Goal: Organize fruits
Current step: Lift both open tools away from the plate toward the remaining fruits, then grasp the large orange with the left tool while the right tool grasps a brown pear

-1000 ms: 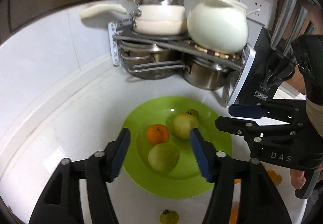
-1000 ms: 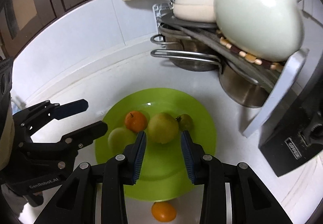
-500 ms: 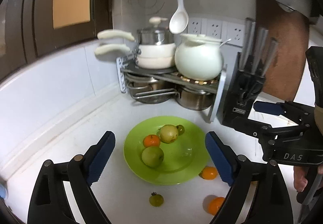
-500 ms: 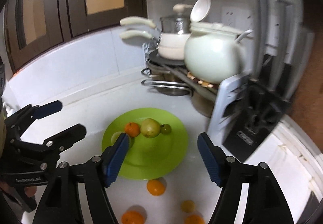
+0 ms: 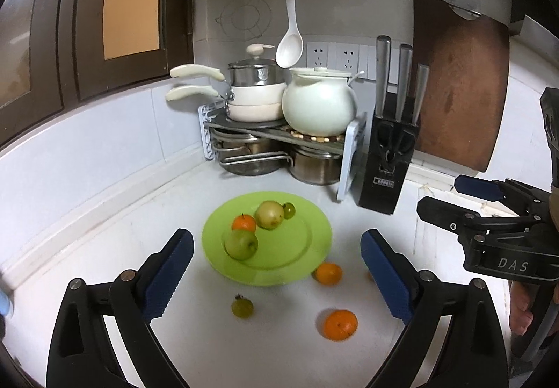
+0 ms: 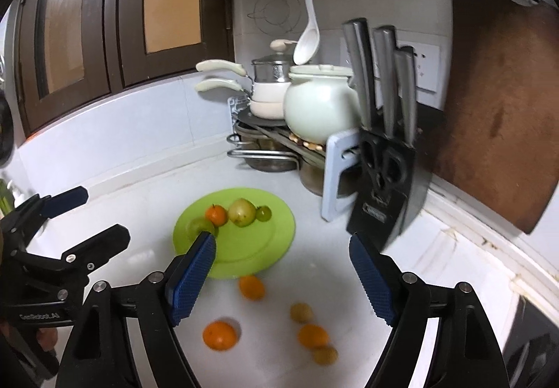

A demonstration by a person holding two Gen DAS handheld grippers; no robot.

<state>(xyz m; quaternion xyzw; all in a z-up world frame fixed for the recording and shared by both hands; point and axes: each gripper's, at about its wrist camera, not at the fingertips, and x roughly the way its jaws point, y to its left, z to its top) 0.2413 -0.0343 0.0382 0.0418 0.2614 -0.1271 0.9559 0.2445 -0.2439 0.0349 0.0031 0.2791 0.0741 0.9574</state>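
Note:
A green plate [image 5: 304,248] [image 6: 258,248] lies on the white counter. It holds a green apple [image 5: 241,244], an orange [image 5: 244,223], a yellow-green apple [image 5: 269,214] [image 6: 241,212] and a small green fruit [image 5: 289,209]. Loose on the counter are two oranges [image 5: 327,273] [image 5: 340,324], a small green fruit [image 5: 242,307], and in the right wrist view several more small oranges and yellowish fruits [image 6: 312,335]. My left gripper [image 5: 276,276] is open and empty, above the counter in front of the plate. My right gripper [image 6: 281,276] is open and empty, to its right.
A pot rack [image 5: 279,133] with white pots and steel pans stands in the back corner. A black knife block [image 5: 389,160] stands right of it, with a wooden cutting board [image 5: 457,80] against the wall. A white ladle [image 5: 290,42] hangs above.
Both grippers have pulled back and up from the plate and opened wider. The loose fruits on the counter have come into view.

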